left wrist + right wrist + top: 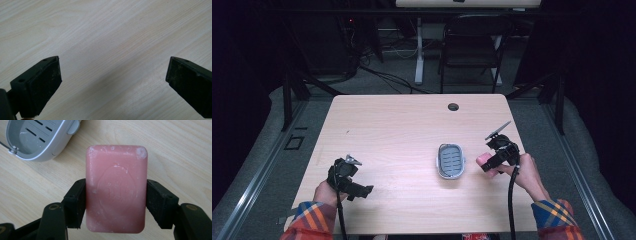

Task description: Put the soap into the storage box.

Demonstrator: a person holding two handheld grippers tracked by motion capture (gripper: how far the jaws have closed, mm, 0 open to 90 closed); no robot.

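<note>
Jaws of your right gripper [116, 202] clamp the pink rectangular soap bar [116, 187] by its long sides, lower centre of frame. Slick soap could slip if you tilt it. That view shows the slotted grey plastic soap dish [40, 138] upper left; your left gripper [113, 82] hangs open over bare wooden table [105, 32].

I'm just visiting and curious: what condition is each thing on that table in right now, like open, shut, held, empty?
Pink soap bar: clamped between the right hand-held gripper's jaws, beside the dish.
Soap dish: on the table, empty, slotted floor showing.
Left hand-held gripper: jaws wide open, holding nothing, above bare wood.
Table: light wood, small round hole near the far edge.
</note>
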